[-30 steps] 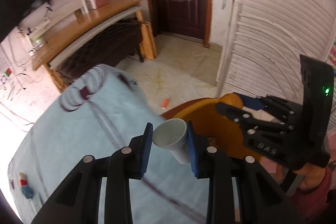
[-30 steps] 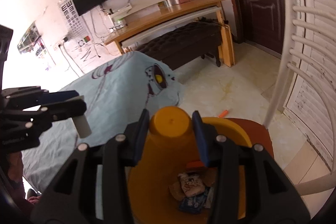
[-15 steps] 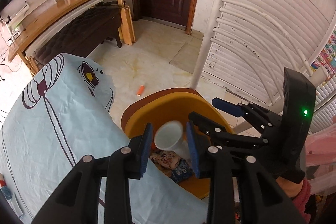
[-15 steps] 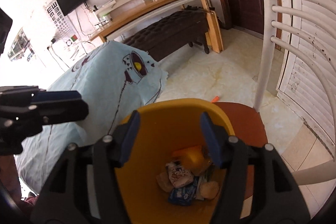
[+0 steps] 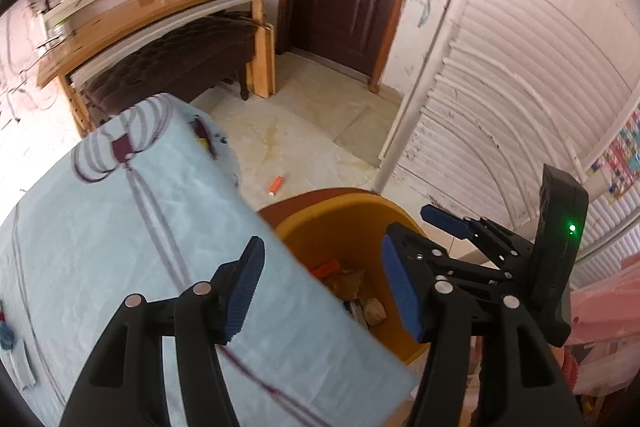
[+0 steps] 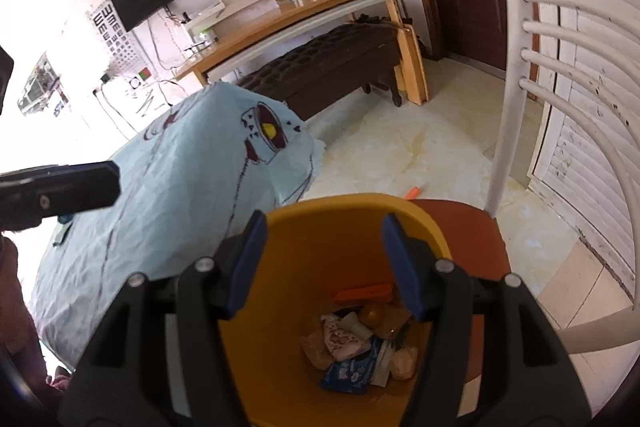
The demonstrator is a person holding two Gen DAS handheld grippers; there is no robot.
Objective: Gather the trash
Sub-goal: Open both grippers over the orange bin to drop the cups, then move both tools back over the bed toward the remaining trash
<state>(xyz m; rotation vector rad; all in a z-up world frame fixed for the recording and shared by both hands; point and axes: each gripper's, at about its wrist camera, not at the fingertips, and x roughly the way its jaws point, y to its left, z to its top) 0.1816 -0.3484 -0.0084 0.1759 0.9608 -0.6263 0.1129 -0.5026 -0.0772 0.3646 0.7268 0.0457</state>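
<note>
A yellow bin point(image 5: 344, 223) stands on a brown chair seat beside the table. In the right wrist view the bin point(image 6: 360, 201) holds wrappers, packets and a small yellow cup point(image 6: 372, 313) at its bottom. My left gripper point(image 5: 322, 251) hangs over the table edge and the bin's near rim; its jaws are opening with nothing between them. Above the bin mouth my right gripper point(image 6: 324, 227) is open and holds nothing; it also shows in the left wrist view as the right gripper point(image 5: 412, 223). A left finger point(image 6: 80, 183) reaches in from the left.
The table under a light blue cloth point(image 5: 120, 227) fills the left, with small items near its far left edge point(image 5: 6, 335). A white chair back point(image 6: 504, 67) rises right of the bin. An orange item point(image 5: 275, 185) lies on the tiled floor. A bench, a desk and a door stand behind.
My left gripper carried a white cup over the bin, then spread its jaws; the cup is gone from them. The right gripper let a yellow cup drop into the bin and stayed open.
</note>
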